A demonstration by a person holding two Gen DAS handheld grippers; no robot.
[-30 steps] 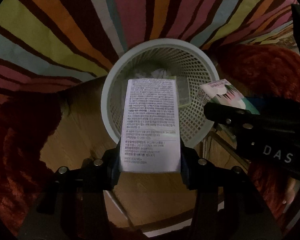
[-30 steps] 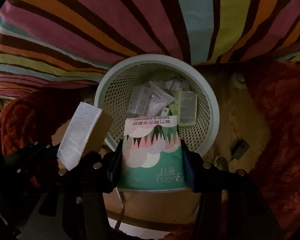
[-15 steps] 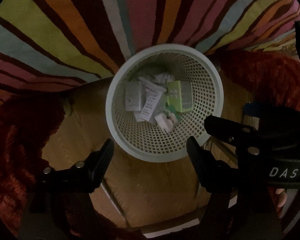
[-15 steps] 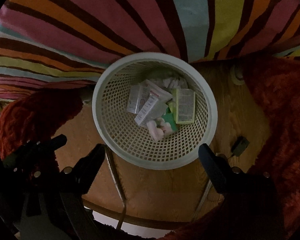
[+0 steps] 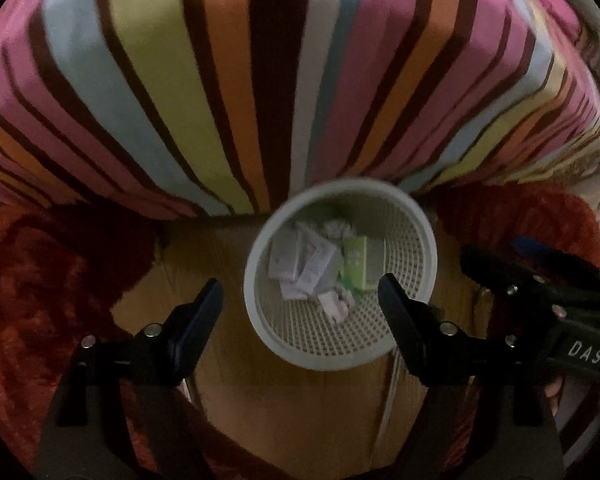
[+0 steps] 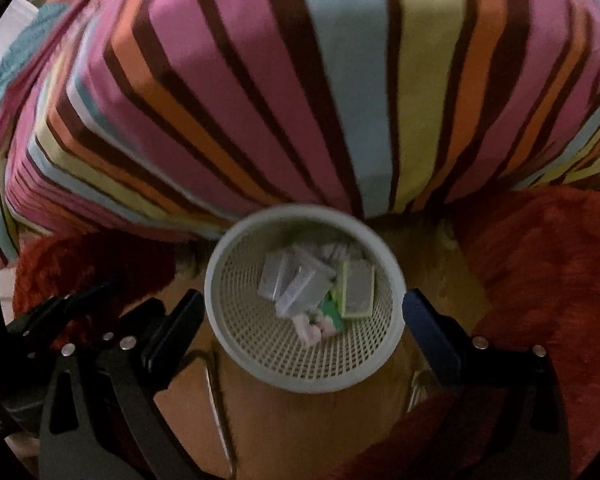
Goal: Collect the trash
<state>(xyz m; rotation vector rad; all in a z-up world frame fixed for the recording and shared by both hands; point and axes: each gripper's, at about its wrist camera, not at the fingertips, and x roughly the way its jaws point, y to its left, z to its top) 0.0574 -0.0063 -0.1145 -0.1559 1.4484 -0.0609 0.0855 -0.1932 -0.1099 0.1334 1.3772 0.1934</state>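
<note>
White plastic mesh basket (image 5: pixel 340 354) stands on a wooden floor (image 5: pixel 300 412), seen from almost straight above in both wrist views. Trash lies at the bottom of it: pale grey-white cartons (image 6: pixel 276 280) toward the left, a green-edged box (image 6: pixel 358 290) toward the right, a pink and white packet (image 6: pixel 312 330) on the near side, and crumpled white paper (image 5: pixel 336 228) on the far side. Edges are blurred, so print on the packaging cannot be read.

Left gripper (image 5: pixel 300 300) hangs above the near rim of the basket, jaws apart and nothing between them; they have just been opening. Right gripper (image 6: pixel 304 312) hangs over the same basket, jaws spread wider than the basket's mouth appears, also with nothing held; they too have just been opening. In the left wrist view the right gripper's black body crosses the right edge, lettered "DAS", with fingertips of a hand (image 5: pixel 556 390) below it.

Striped bedding (image 5: pixel 260 80) in pink, orange, yellow, pale blue and brown rises just beyond the basket on the far side. Red shaggy rug (image 6: pixel 548 280) lies to the left and right of the bare floor.
</note>
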